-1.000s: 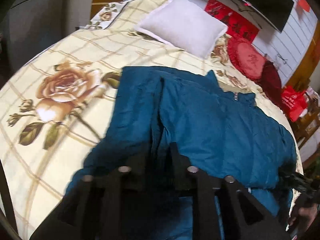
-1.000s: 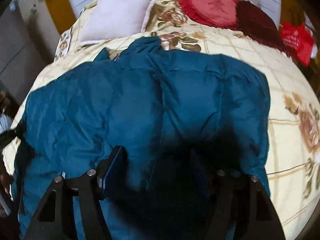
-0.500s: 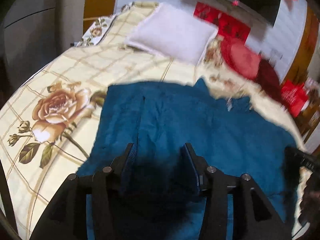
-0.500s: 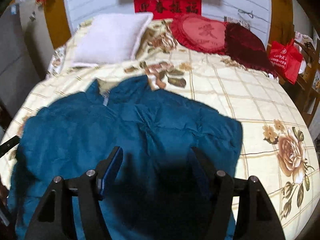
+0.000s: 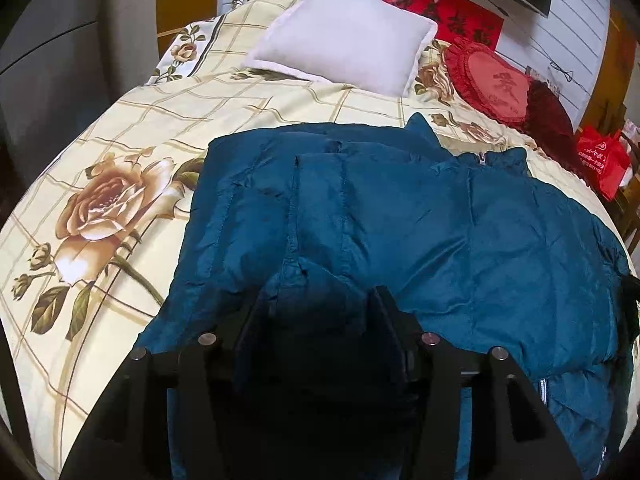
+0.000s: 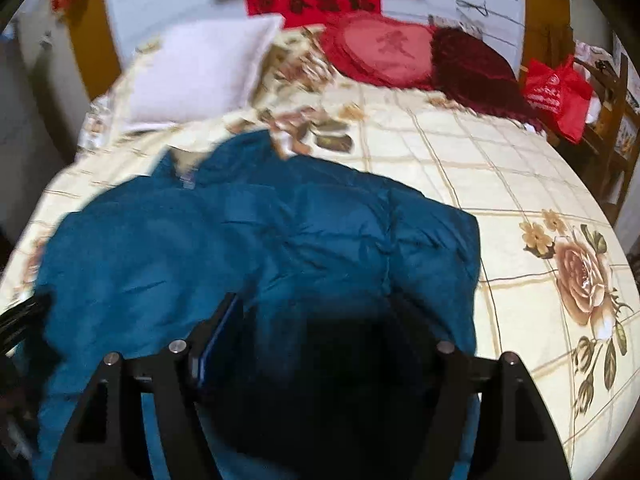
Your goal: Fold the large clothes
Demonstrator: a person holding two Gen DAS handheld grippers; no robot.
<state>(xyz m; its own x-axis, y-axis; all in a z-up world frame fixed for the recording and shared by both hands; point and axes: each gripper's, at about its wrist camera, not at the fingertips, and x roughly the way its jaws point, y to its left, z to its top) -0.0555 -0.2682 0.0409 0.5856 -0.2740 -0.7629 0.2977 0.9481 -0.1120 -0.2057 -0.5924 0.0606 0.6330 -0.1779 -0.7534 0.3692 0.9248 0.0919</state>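
A teal puffer jacket (image 5: 400, 220) lies spread on the bed, collar and zip (image 5: 482, 158) toward the pillows, with one side folded over its middle. My left gripper (image 5: 320, 308) hangs low over the jacket's near left part. Its jaws are opening, and a soft hump of teal cloth lies loose between the fingers (image 5: 252, 320). In the right wrist view the jacket (image 6: 240, 240) fills the near left. My right gripper (image 6: 316, 312) stands open just above the jacket's near right part, which is in shadow; nothing is pinched between its fingers (image 6: 220, 320).
The bed cover (image 5: 120, 128) is cream check with large roses. At the head lie a white pillow (image 5: 344, 36), a red round cushion (image 5: 492, 84) and a dark red cushion (image 6: 476, 68). A red bag (image 6: 556, 96) hangs on wooden furniture at the right.
The left jaws have spread wide and let go of the fold of jacket they pinched. The right gripper has lifted and drawn back, so more bed shows beyond the jacket.
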